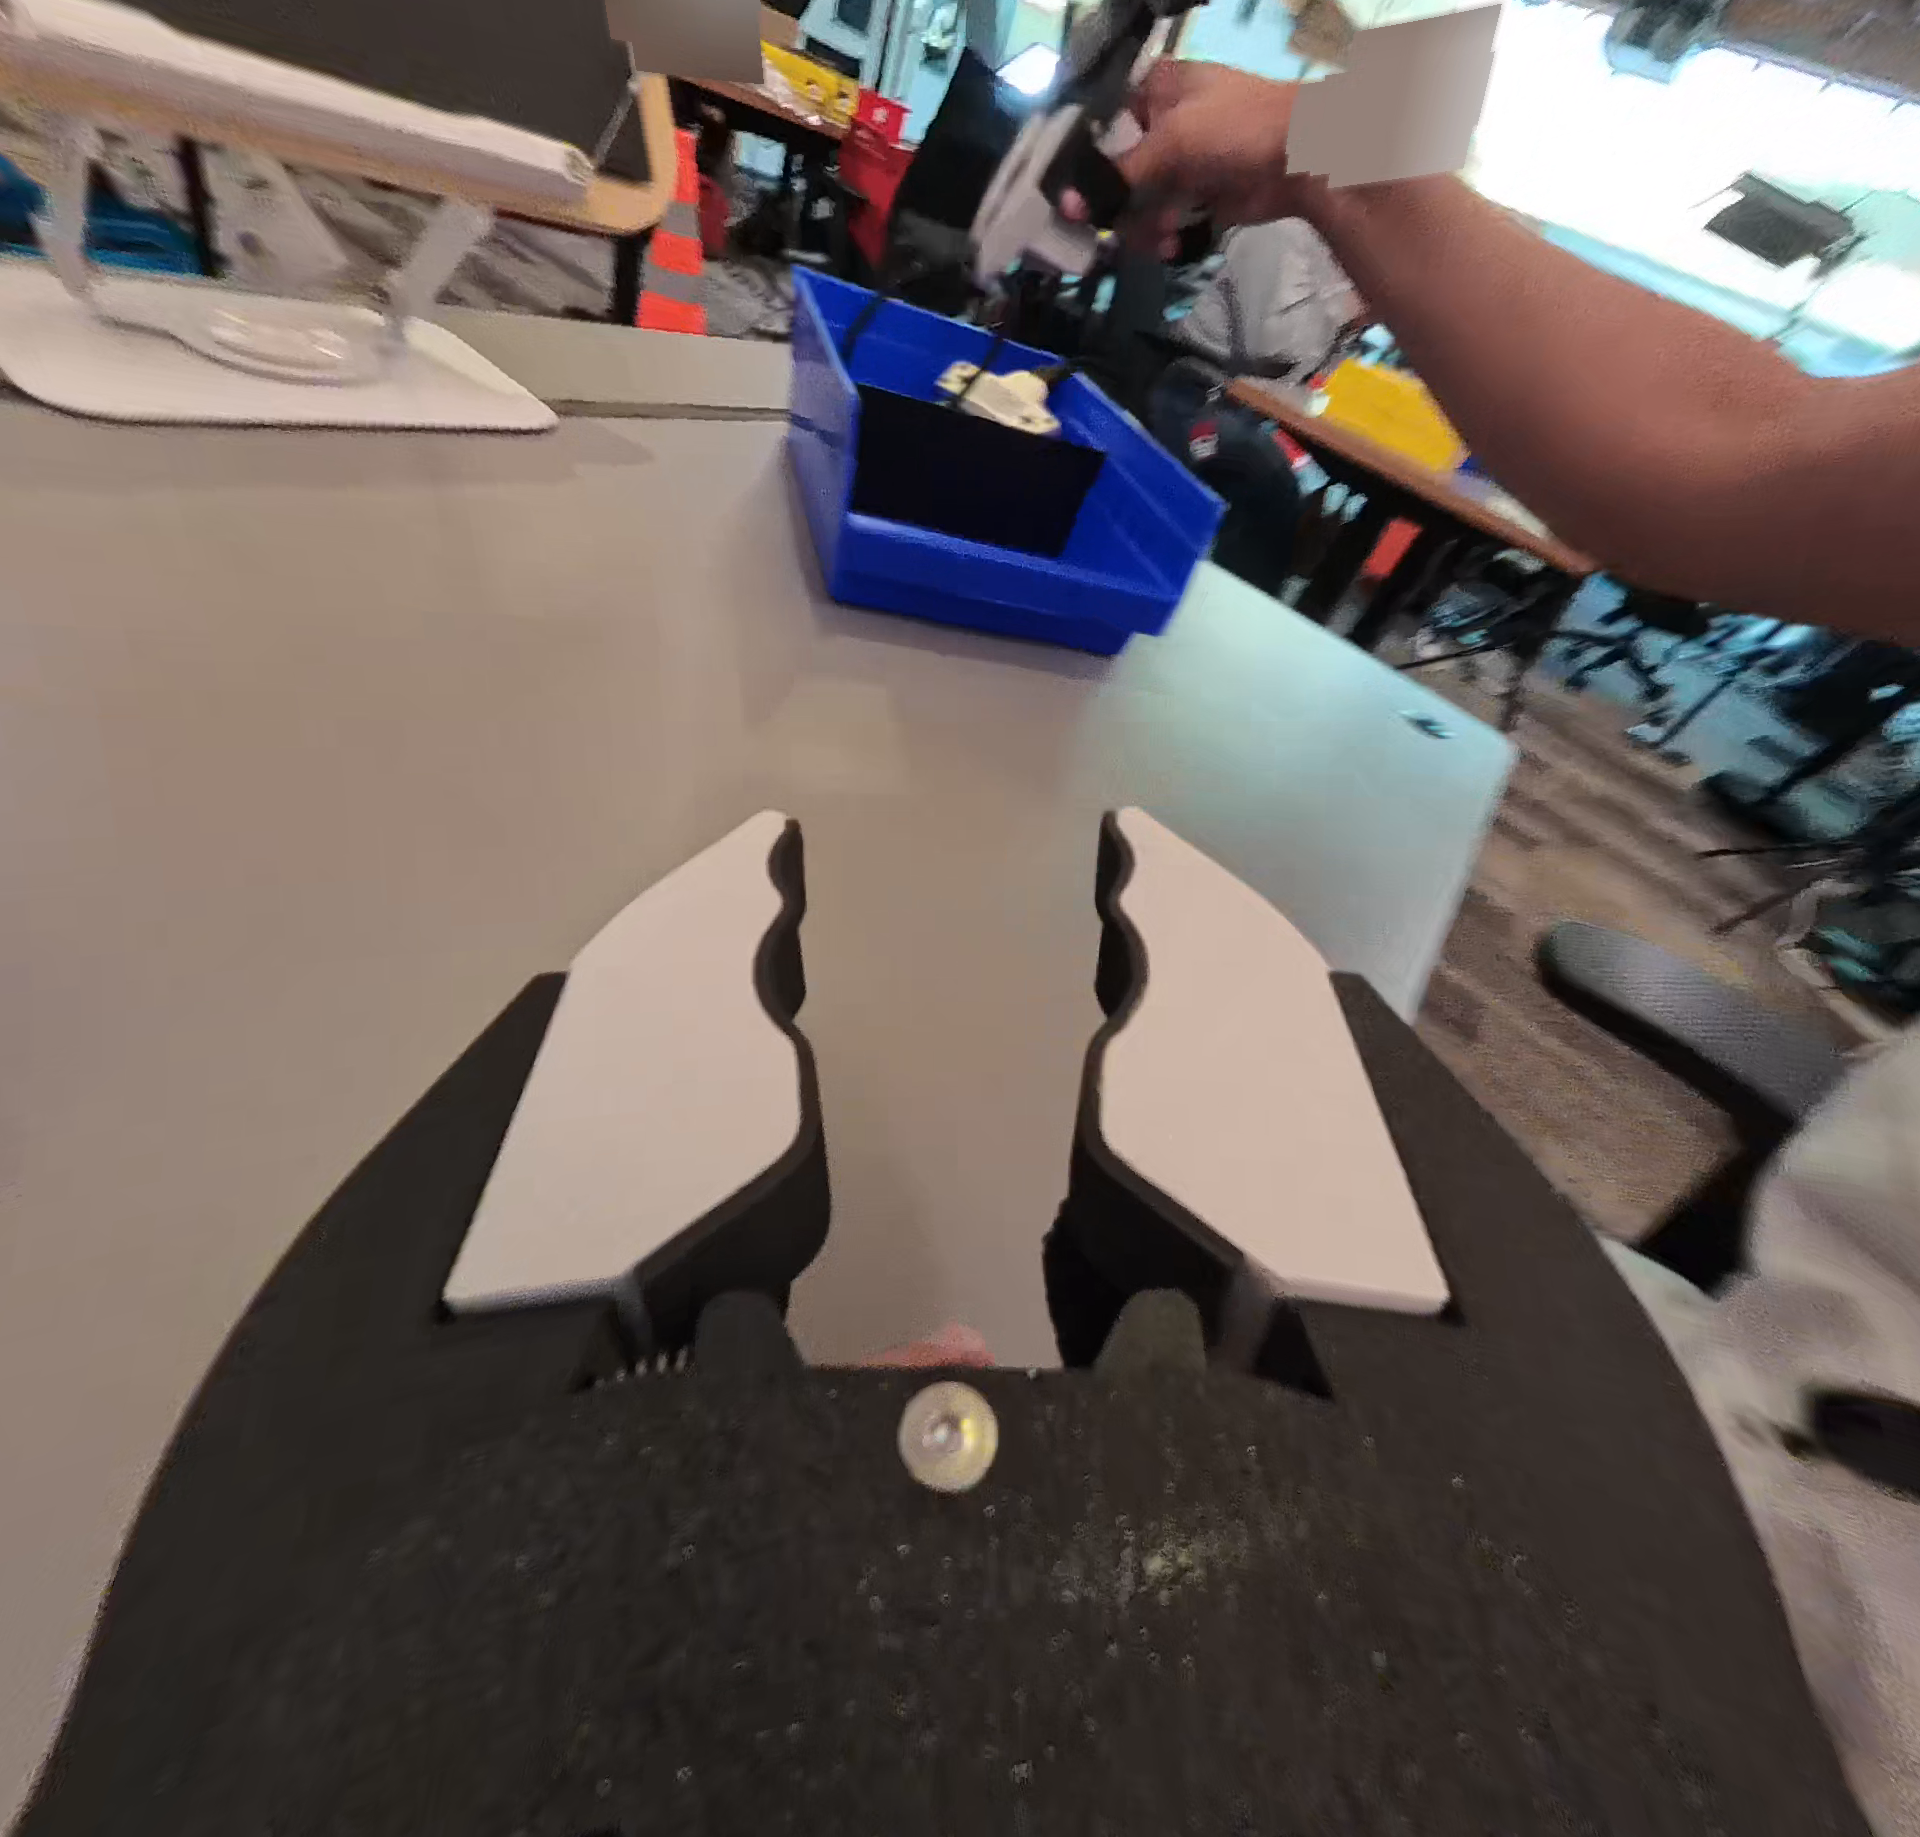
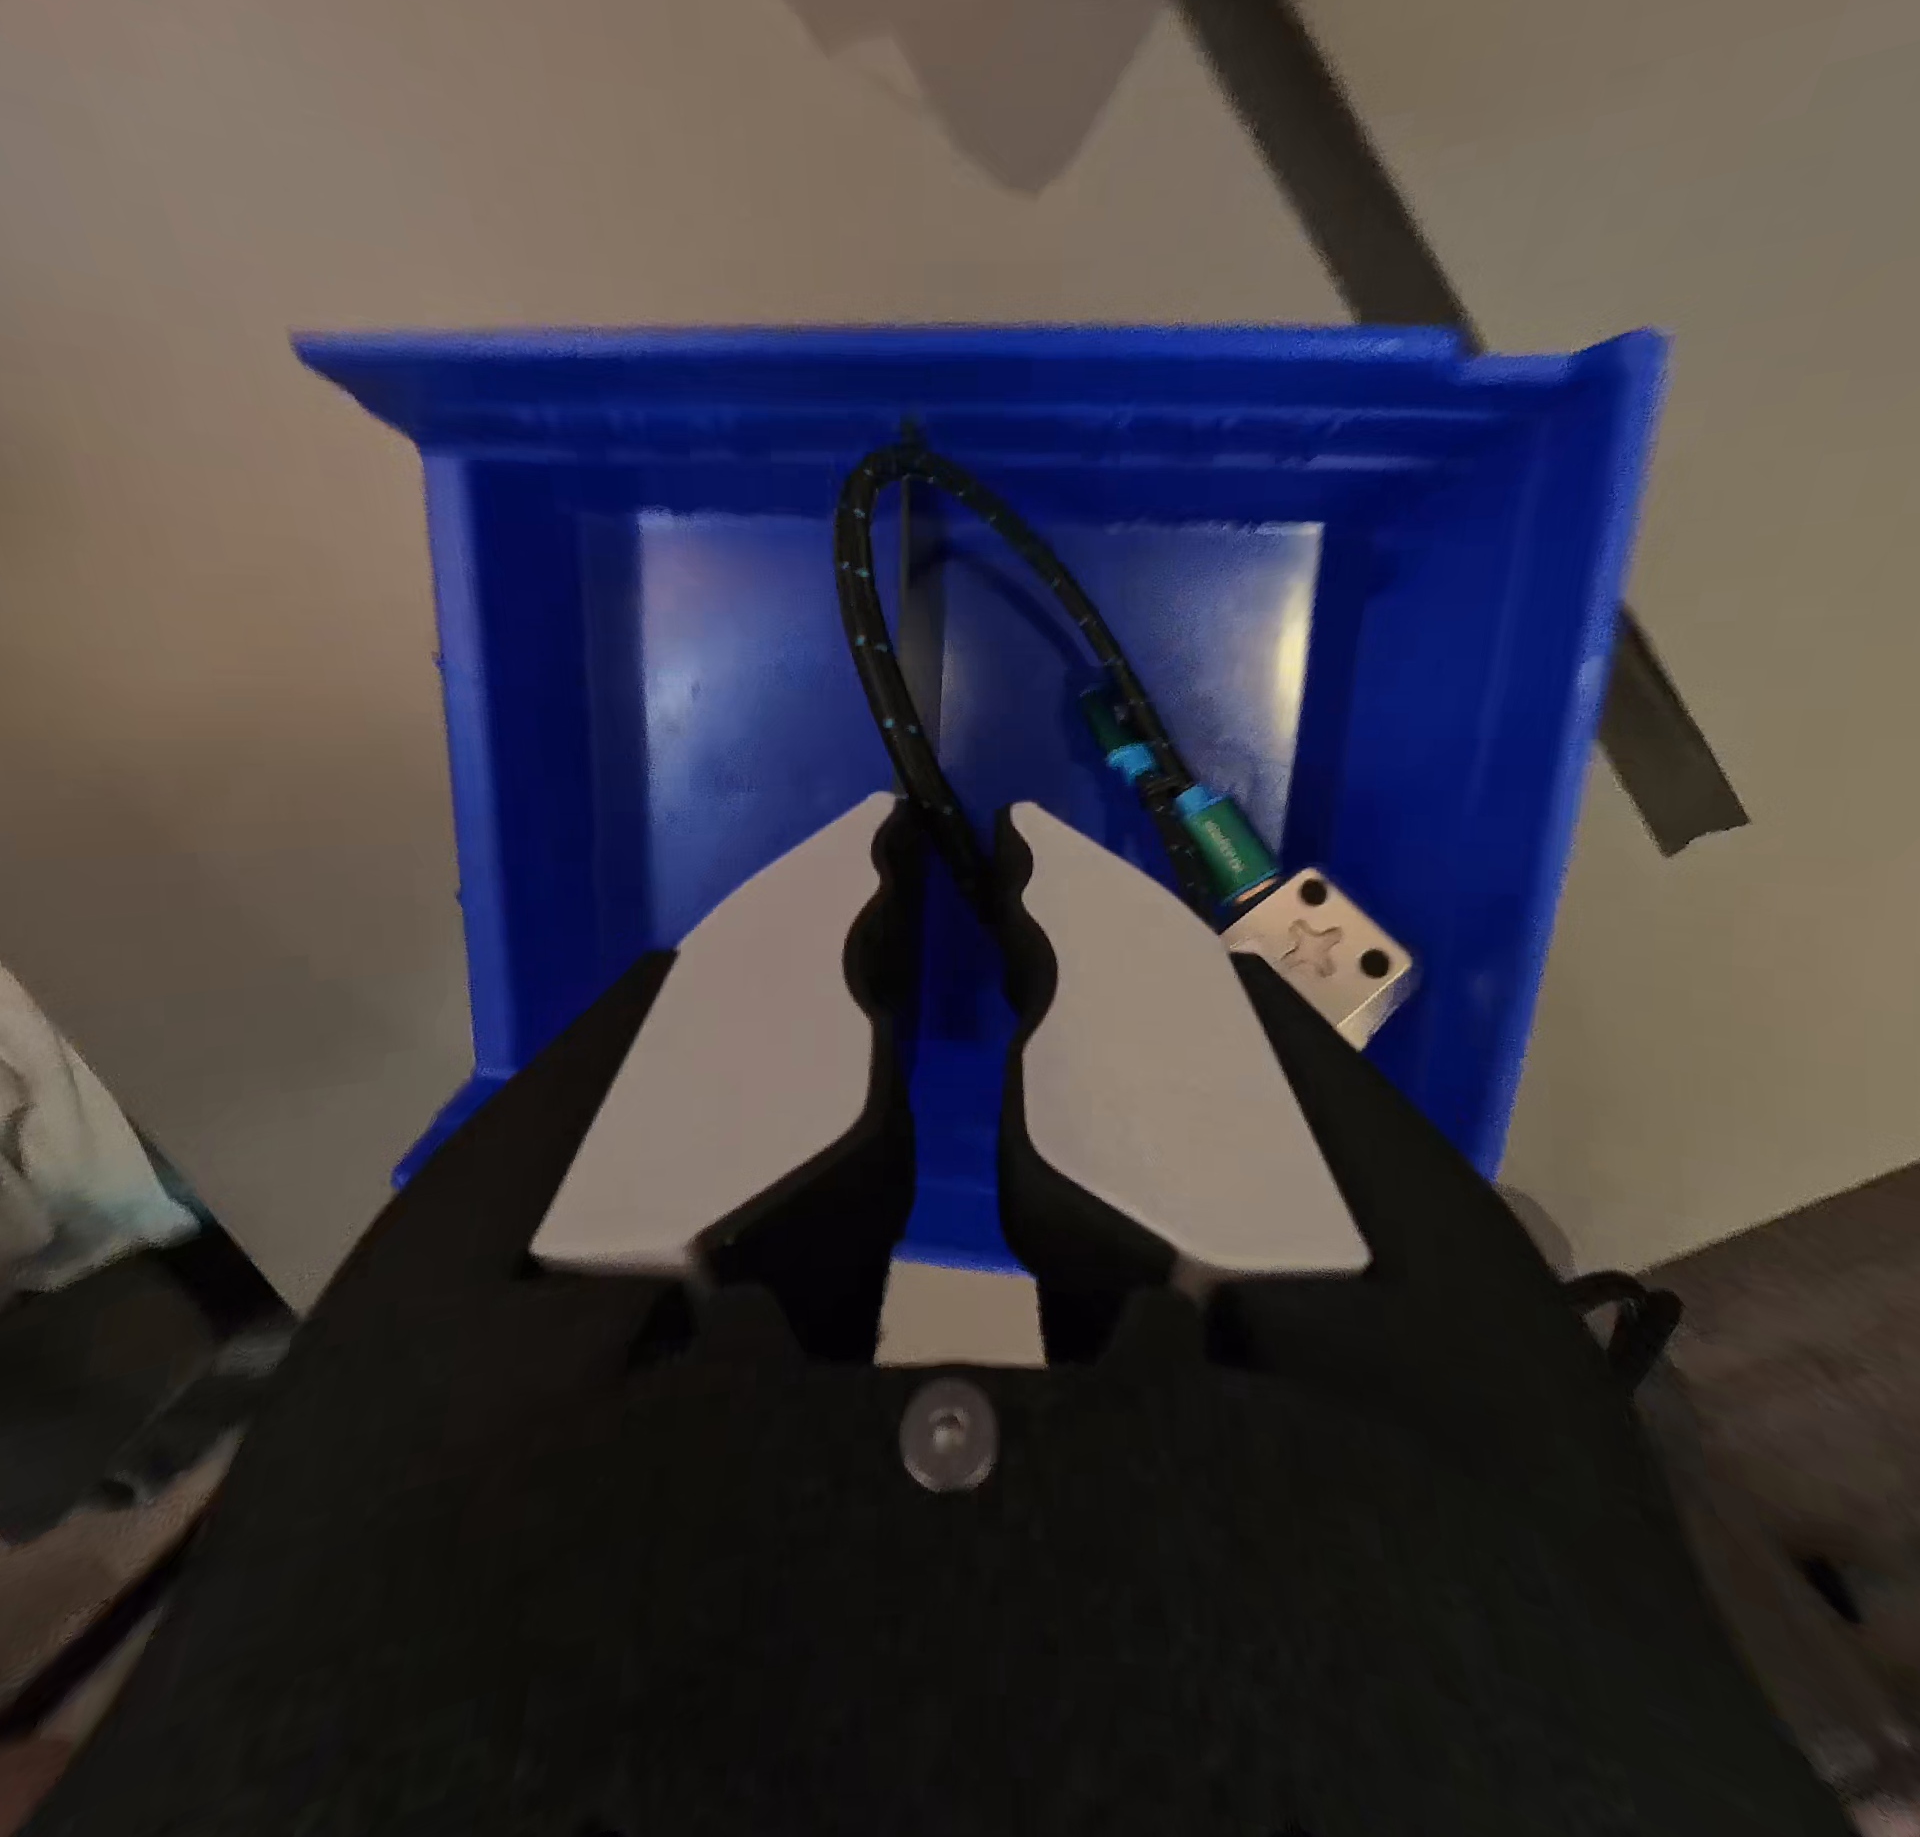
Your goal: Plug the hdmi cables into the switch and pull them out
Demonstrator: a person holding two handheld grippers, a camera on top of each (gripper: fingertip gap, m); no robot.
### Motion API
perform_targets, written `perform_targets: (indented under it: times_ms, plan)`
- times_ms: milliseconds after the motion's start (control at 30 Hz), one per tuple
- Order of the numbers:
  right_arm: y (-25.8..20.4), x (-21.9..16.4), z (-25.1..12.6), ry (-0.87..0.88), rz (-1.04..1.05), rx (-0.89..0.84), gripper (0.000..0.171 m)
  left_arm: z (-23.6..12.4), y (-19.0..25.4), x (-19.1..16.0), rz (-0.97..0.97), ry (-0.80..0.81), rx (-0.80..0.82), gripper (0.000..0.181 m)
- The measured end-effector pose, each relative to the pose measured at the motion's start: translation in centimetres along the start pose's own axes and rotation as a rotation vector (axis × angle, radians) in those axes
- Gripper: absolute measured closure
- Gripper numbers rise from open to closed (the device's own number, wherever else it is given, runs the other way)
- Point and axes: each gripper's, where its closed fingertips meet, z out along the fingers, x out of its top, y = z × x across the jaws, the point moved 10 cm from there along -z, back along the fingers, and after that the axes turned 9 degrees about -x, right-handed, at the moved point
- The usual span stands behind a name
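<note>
Two claws in view. Right claw (image 2: 951,821) hangs directly above the blue bin (image 2: 1558,748), jaws part-open w/ a narrow gap, gripping nothing. Braided cable (image 2: 878,644) loops inside the bin, one strand running under the gap between the tips; its green plug (image 2: 1221,847) meets the silver adapter block (image 2: 1325,956) right of the claw, long axis diagonal. Left claw (image 1: 951,831) is wide open, empty, over bare surface (image 1: 312,696), well short of the bin. Right is nearer.

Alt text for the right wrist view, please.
The right gripper, jaws slightly apart, hangs over a blue bin on a grey table. Inside lies a looped black braided cable joined to a small silver block.
</note>
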Motion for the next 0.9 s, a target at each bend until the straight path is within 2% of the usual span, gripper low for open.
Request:
perform_targets:
  times_ms: [67, 200, 300, 400, 467, 600, 733, 833, 900]
  plan:
    - [-1.6, 0.1, 1.1, -0.122, -0.096, -0.03, 0.159, 3.7, -0.9, 2.3, 0.054, -0.044, -0.029, 0.128]
    - [-2.8, 0.4, 1.1, -0.145, -0.13, -0.112, 0.159, 15.4, -3.7, 5.5, 0.129, -0.228, 0.004, 0.129]
    - [-2.8, -0.2, 1.2, -0.137, -0.113, -0.103, 0.159, 24.2, -5.7, 5.7, 0.119, -0.29, 0.062, 0.13]
    - [-2.7, -0.8, 0.7, -0.11, -0.09, -0.092, 0.158, 30.0, -6.9, 4.6, 0.12, -0.366, 0.124, 0.132]
    - [-2.7, -1.3, 0.3, -0.105, -0.086, -0.083, 0.158, 31.5, -7.5, 4.3, 0.122, -0.357, 0.189, 0.139]
    - [-2.7, -1.8, 0.3, -0.109, -0.072, -0.083, 0.157, 32.1, -8.1, 4.2, 0.066, -0.306, 0.236, 0.179]
    - [-2.7, -1.6, 1.4, -0.164, -0.07, -0.128, 0.157, 32.1, -5.7, 3.5, 0.138, -0.351, 0.23, 0.178]
    - [-2.9, -1.5, 2.8, -0.29, -0.093, -0.115, 0.158, 31.8, -3.2, 2.5, 0.179, -0.354, 0.24, 0.176]
    - [-2.8, -1.3, 3.3, -0.309, -0.116, -0.125, 0.157, 31.6, -2.2, 2.1, 0.151, -0.344, 0.242, 0.174]
